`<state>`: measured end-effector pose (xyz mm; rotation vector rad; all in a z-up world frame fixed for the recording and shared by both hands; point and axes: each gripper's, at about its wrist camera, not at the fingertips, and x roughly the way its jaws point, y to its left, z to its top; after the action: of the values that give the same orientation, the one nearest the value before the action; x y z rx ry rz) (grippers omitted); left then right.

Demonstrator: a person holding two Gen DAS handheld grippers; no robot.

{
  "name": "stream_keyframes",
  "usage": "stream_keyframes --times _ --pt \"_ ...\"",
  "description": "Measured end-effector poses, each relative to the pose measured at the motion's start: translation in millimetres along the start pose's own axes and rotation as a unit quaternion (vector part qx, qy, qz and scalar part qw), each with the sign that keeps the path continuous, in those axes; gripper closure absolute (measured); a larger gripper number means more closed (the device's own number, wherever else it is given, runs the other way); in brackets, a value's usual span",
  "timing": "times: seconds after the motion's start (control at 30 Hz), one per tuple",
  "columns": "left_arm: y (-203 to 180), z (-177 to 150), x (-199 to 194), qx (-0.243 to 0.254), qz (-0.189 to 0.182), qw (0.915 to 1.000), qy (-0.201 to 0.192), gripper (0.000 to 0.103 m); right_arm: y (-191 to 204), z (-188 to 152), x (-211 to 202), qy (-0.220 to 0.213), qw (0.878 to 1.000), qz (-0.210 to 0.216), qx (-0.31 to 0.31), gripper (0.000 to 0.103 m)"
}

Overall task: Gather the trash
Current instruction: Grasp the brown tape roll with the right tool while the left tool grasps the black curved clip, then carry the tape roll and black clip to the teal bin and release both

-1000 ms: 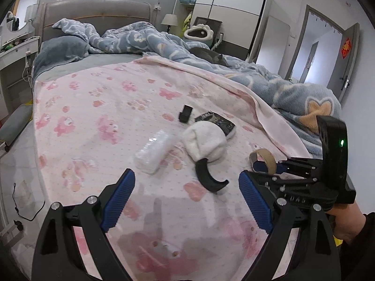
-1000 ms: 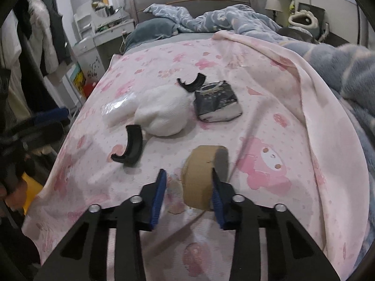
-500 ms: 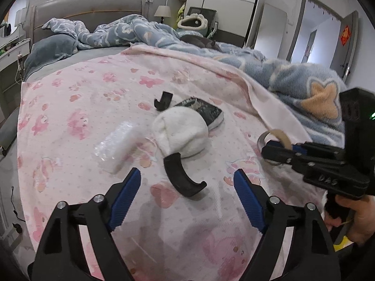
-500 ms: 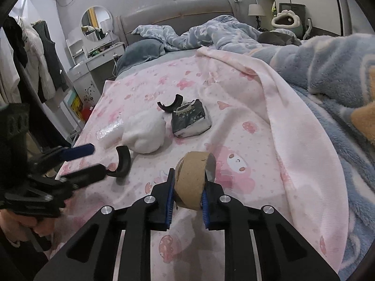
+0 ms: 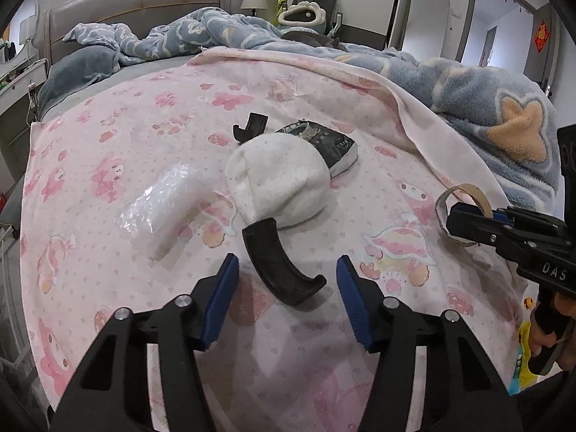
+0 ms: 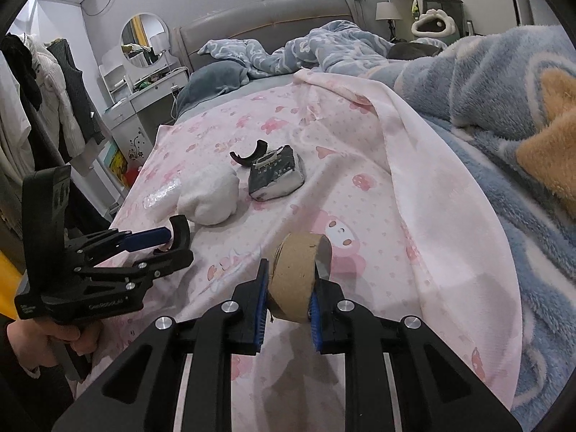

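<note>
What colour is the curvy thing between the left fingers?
Black. The curved piece shows best in the left wrist view.

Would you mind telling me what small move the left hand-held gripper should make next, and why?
Probably finish closing the left hand-held gripper on the curved black plastic piece. Its jaws have just been closing, the piece lies between the blue pads on the pink blanket, and gaps remain on both sides. The right hand-held gripper already clamps the cardboard tape roll.

**Pink sheet, dark and pale litter**

The pink cartoon-printed bedsheet (image 5: 108,136) carries a black curved plastic piece (image 5: 280,270), a white fluffy cloth ball (image 5: 280,180), a clear crinkled plastic wrap (image 5: 162,205), and a brown cardboard tape roll (image 6: 295,277). The fleece blanket (image 5: 486,108) is blue with orange stars.
</note>
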<state>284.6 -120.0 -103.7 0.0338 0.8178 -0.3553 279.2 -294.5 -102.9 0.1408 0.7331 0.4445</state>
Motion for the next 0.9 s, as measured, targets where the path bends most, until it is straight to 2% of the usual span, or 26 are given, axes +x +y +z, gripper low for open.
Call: stream_keyframes --times 0.1,0.27,0.3,0.67,0.9 --pt "1 1 3 -0.004 0.002 1.0000 0.003 0.061 0 -2 0 0.002 1.000 0.001 -0.002 0.083" --pt "3 1 -2 -0.008 -0.009 0.9999 -0.002 0.068 3 -1 0 0.005 1.000 0.005 -0.004 0.083" --pt "3 2 -5 -0.007 -0.013 0.9999 -0.005 0.082 5 0 0 0.006 1.000 0.008 -0.006 0.083" --pt "1 -7 -19 0.025 -0.024 0.9994 0.002 0.083 42 15 3 0.004 0.999 0.021 -0.031 0.083" --pt "20 -12 -35 0.022 -0.023 0.9995 -0.001 0.083 75 29 14 0.001 0.998 0.037 -0.046 0.083"
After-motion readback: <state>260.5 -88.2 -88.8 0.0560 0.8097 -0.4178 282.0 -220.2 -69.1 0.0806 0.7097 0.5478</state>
